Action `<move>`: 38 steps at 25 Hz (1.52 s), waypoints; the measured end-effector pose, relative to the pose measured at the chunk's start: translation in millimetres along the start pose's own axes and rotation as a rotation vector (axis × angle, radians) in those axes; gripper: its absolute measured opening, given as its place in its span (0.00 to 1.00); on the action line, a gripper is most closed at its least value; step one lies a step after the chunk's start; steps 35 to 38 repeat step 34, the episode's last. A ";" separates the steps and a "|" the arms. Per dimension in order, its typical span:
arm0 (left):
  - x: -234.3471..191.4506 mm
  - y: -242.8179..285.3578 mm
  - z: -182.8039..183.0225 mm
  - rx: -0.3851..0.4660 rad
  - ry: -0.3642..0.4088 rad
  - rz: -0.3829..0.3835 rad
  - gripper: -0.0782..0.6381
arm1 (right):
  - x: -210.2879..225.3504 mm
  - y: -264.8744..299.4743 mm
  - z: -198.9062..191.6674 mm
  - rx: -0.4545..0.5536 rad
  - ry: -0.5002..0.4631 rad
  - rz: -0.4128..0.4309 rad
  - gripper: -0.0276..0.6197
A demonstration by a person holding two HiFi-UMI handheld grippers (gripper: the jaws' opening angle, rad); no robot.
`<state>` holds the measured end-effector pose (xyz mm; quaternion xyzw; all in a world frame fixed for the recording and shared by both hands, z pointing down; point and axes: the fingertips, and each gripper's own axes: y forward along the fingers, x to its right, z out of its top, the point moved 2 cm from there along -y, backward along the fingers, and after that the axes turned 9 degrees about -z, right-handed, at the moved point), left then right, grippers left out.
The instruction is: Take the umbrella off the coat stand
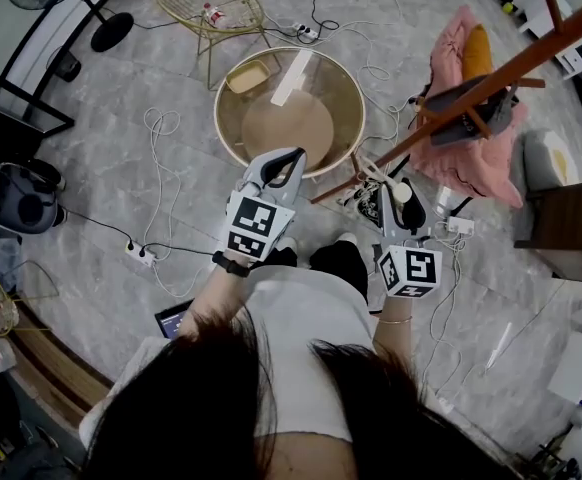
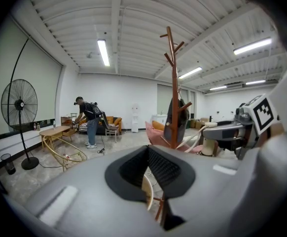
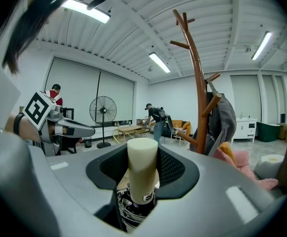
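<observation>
Umbrella point(image 3: 142, 157): folded, cream handle upright between the jaws of my right claw point(image 3: 143, 174), clamped. Clear of the coat stand point(image 3: 198, 83), which is ahead-right. Left claw point(image 2: 151, 174): apart, empty, farther away.

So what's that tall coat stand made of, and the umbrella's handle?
Coat stand: looks like wood, reddish-brown with a smooth, slightly shiny finish and branch-like pegs. Umbrella handle: cream and matte, with no glare on it; probably plastic or rubber, hard to tell which.
</observation>
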<state>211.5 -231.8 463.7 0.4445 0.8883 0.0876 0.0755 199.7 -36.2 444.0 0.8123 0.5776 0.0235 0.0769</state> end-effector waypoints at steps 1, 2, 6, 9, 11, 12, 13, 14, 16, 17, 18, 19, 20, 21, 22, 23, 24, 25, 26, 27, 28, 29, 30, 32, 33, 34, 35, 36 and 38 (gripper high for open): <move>-0.4 -0.1 0.0 0.000 0.000 0.002 0.19 | 0.6 0.1 0.4 0.001 0.000 -0.001 0.28; -0.9 -0.4 0.3 0.000 0.000 0.004 0.19 | 1.0 0.1 1.0 0.001 0.000 -0.002 0.28; -1.4 -1.4 1.2 0.001 -0.001 0.006 0.19 | 2.1 -1.2 3.1 0.004 0.002 -0.008 0.28; 0.1 0.8 -0.1 0.001 -0.001 0.004 0.19 | 5.0 -1.0 0.8 0.001 0.010 -0.014 0.28; 0.5 1.7 0.2 0.000 0.001 0.003 0.19 | 5.8 -0.9 0.2 -0.001 0.012 -0.014 0.28; 0.4 1.8 0.7 0.000 0.002 0.003 0.19 | 5.9 -0.9 0.2 -0.001 0.012 -0.015 0.28; 0.2 1.9 1.2 0.001 0.002 0.002 0.19 | 6.1 -0.7 0.3 -0.002 0.012 -0.016 0.28; -0.1 2.1 1.8 0.002 0.001 0.000 0.19 | 6.4 -0.4 0.4 -0.002 0.013 -0.017 0.28; -1.1 2.8 3.3 0.005 0.003 -0.003 0.19 | 7.3 0.8 0.6 -0.001 0.013 -0.018 0.28; -1.4 3.5 4.0 0.005 0.005 -0.004 0.19 | 8.1 1.5 0.7 -0.001 0.013 -0.019 0.28; -1.7 4.2 4.6 0.005 0.007 -0.004 0.19 | 8.9 1.9 0.9 -0.002 0.012 -0.019 0.28; -2.0 4.5 5.2 0.005 0.007 -0.004 0.19 | 9.4 2.2 1.0 -0.002 0.011 -0.019 0.28; -2.4 4.4 5.7 0.006 0.007 -0.004 0.19 | 9.4 2.3 1.2 -0.002 0.011 -0.019 0.28; -2.7 4.1 6.1 0.009 0.006 -0.004 0.19 | 9.1 2.2 1.5 -0.001 0.010 -0.019 0.28; -2.6 3.8 6.7 0.013 0.005 -0.005 0.19 | 8.8 2.0 1.7 0.000 0.011 -0.019 0.28; -2.1 4.1 7.2 0.016 0.007 -0.009 0.19 | 8.7 1.9 2.0 0.001 0.012 -0.019 0.28; -1.2 4.9 7.7 0.017 0.013 -0.015 0.19 | 8.8 2.2 2.2 0.002 0.013 -0.019 0.28; 0.0 6.2 8.1 0.015 0.021 -0.023 0.19 | 8.8 2.7 2.2 0.003 0.014 -0.019 0.28; 1.3 8.0 8.1 0.011 0.029 -0.034 0.19 | 8.7 3.5 2.1 0.003 0.014 -0.017 0.28; 2.3 9.8 7.7 0.007 0.034 -0.045 0.19 | 8.4 4.4 1.7 0.002 0.014 -0.016 0.28; 3.0 11.3 7.2 0.003 0.035 -0.056 0.19 | 8.1 5.0 1.2 0.001 0.014 -0.016 0.28; 3.3 12.5 6.8 0.000 0.037 -0.064 0.19 | 7.8 5.5 0.6 0.000 0.015 -0.016 0.28; 3.7 13.3 6.5 -0.003 0.041 -0.070 0.19 | 7.9 5.8 0.1 0.000 0.016 -0.017 0.28; 4.9 14.7 5.8 -0.008 0.049 -0.080 0.19 | 8.8 5.3 -0.7 0.001 0.018 -0.022 0.28; 5.8 15.1 5.3 -0.010 0.053 -0.084 0.19 | 9.4 4.8 -1.0 0.001 0.019 -0.024 0.28; 6.6 15.6 4.8 -0.013 0.057 -0.089 0.19 | 10.0 4.2 -1.3 0.002 0.020 -0.027 0.28; 6.6 15.6 4.8 -0.013 0.057 -0.089 0.19 | 10.0 4.2 -1.3 0.002 0.020 -0.027 0.28; 6.6 15.6 4.8 -0.013 0.057 -0.089 0.19 | 10.0 4.2 -1.3 0.002 0.020 -0.027 0.28; 6.6 15.6 4.8 -0.013 0.057 -0.089 0.19 | 10.0 4.2 -1.3 0.002 0.020 -0.027 0.28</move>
